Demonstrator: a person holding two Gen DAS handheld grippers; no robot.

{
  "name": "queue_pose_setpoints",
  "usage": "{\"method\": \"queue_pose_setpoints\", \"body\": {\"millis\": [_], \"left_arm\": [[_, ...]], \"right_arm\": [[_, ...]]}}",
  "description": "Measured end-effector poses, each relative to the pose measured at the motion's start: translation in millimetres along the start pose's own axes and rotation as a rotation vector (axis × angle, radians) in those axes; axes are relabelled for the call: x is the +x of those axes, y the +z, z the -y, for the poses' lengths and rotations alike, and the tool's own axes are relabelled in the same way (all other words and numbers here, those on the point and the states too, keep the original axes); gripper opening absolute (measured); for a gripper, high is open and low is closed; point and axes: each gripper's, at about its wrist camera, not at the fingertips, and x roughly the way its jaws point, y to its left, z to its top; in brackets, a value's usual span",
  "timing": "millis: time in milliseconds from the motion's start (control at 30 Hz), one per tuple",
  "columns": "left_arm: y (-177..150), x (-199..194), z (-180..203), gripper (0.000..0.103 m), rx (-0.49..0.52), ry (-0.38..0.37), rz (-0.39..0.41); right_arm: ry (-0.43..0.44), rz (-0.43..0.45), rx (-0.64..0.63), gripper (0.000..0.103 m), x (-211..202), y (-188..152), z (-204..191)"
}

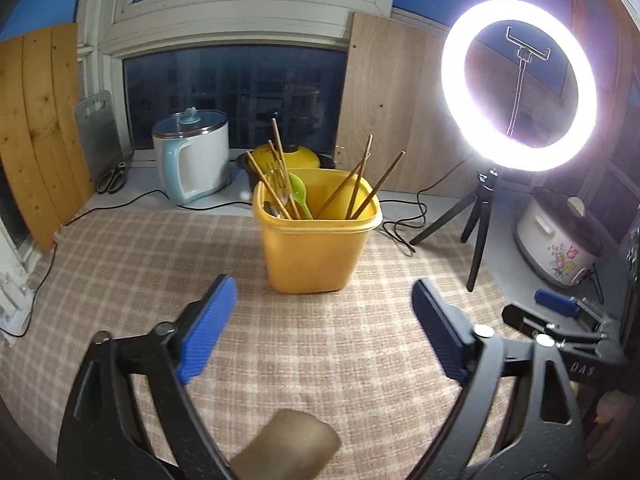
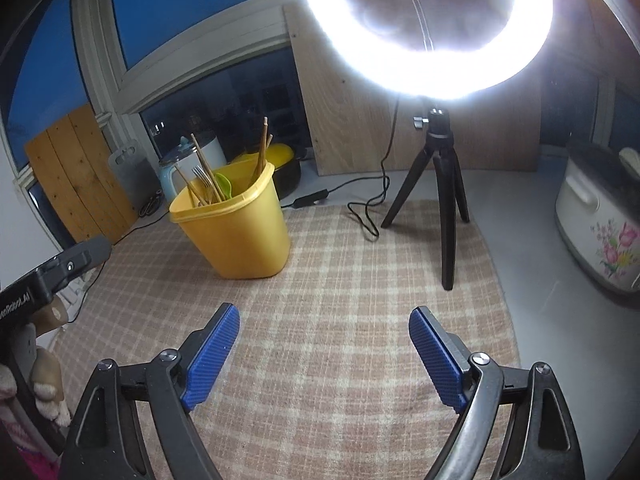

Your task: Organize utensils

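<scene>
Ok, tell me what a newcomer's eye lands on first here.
The glaring ring light on its black tripod, far right of the checked cloth. Then the yellow bin at the cloth's far middle, bristling with chopsticks, a fork and a green spoon.
</scene>
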Motion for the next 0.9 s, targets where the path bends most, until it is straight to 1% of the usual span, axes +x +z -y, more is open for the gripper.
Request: {"method": "queue_pose_setpoints", "body": {"millis": [100, 233, 367, 600, 900], "left_arm": [[-1.5, -5.9, -1.2, 0.097, 0.011, 0.035, 0.019], [-0.7, -10.2, -1.0, 0.101, 0.019, 0.047, 0.026], [1.3, -11.3, -1.9, 0.102, 0.016, 0.068, 0.033], [1.5, -8.7, -7.4, 0.102, 0.005, 0.099, 0.026], [1.5, -7.8, -11.2, 0.102, -0.008, 0.102, 0.023]], "right_arm": [[-0.015, 0.025, -0.021, 0.091, -4.6, 4.4, -5.4], [-0.036, 0.058, -0.036, 0.096, -9.6, 10.2, -10.9], [-0.055, 0.090, -0.045, 0.102, -13.5, 15.0, -14.0], [-0.066, 0.117, -0.057, 0.103, -15.5, 21.0, -18.5], [-0.066, 0.126, -0.068, 0.103, -15.1, 23.4, -22.6]]}}
